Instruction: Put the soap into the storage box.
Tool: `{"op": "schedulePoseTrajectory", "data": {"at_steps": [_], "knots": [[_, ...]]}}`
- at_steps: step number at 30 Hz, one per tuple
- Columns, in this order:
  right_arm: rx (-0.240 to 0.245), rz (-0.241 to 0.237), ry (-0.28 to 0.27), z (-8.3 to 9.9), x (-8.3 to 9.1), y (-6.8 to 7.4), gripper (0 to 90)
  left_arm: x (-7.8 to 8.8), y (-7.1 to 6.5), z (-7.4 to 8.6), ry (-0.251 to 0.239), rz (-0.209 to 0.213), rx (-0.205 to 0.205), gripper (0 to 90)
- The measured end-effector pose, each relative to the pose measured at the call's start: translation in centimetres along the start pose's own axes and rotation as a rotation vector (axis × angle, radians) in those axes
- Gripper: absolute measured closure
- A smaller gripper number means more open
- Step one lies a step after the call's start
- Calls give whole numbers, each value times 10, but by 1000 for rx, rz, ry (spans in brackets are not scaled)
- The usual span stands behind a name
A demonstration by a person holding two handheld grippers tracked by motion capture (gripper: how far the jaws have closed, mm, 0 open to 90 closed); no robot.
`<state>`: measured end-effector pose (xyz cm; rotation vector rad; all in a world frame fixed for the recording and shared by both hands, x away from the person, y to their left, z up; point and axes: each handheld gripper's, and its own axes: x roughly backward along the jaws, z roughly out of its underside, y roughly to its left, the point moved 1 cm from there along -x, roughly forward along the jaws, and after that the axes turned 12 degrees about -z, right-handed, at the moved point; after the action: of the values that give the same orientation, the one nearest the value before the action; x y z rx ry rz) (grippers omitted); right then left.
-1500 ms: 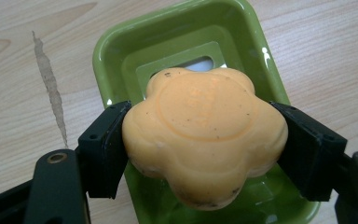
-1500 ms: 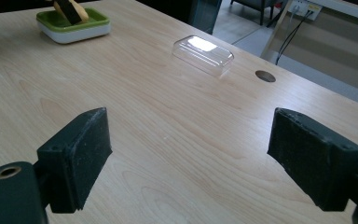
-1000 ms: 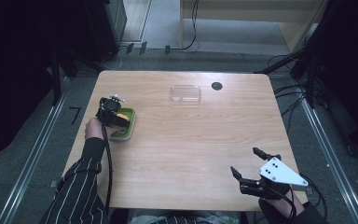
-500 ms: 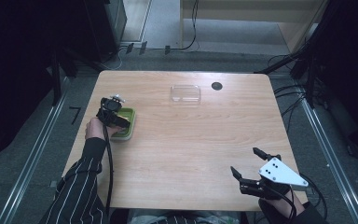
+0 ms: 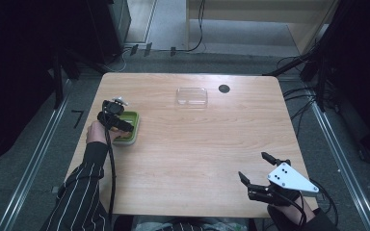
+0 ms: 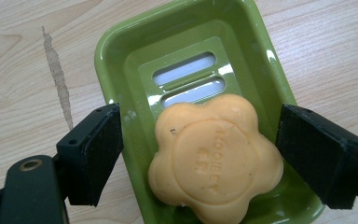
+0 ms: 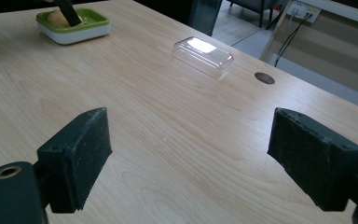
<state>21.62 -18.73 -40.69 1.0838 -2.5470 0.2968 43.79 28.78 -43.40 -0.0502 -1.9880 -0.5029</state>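
Observation:
An orange flower-shaped soap (image 6: pixel 214 158) lies in the green soap dish (image 6: pixel 121 51) at the table's left side. My left gripper (image 6: pixel 200 140) points down over the dish (image 5: pixel 131 139). Its jaws have just been opening and now stand on either side of the soap, one pad well clear of it and the other close by its edge, with no grip on it. In the high view the left gripper (image 5: pixel 120 122) covers most of the dish. My right gripper (image 5: pixel 255 167) rests open near the table's front right edge, with nothing between its pads (image 7: pixel 79 154).
A clear plastic lid (image 5: pixel 191 96) lies at the back middle of the table, with a round cable hole (image 5: pixel 224 88) just to its right. The right gripper view shows the lid (image 7: pixel 203 56) and the dish (image 7: pixel 74 28) farther off across bare wood.

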Motion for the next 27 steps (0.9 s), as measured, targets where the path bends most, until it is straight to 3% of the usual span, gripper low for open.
{"op": "schedulePoseTrajectory", "data": {"at_steps": [10, 19, 27], "knots": [[1, 0, 1, 0, 0, 0, 135, 15, 3, 3, -15, 20, 23, 130], [1, 1, 1, 0, 0, 0, 134, 24, 3, 13, 18, 41, 33, 110], [-3, 0, -1, 0, 0, 0, 134, 33, 1, 30, 47, 55, 13, 78]]}}
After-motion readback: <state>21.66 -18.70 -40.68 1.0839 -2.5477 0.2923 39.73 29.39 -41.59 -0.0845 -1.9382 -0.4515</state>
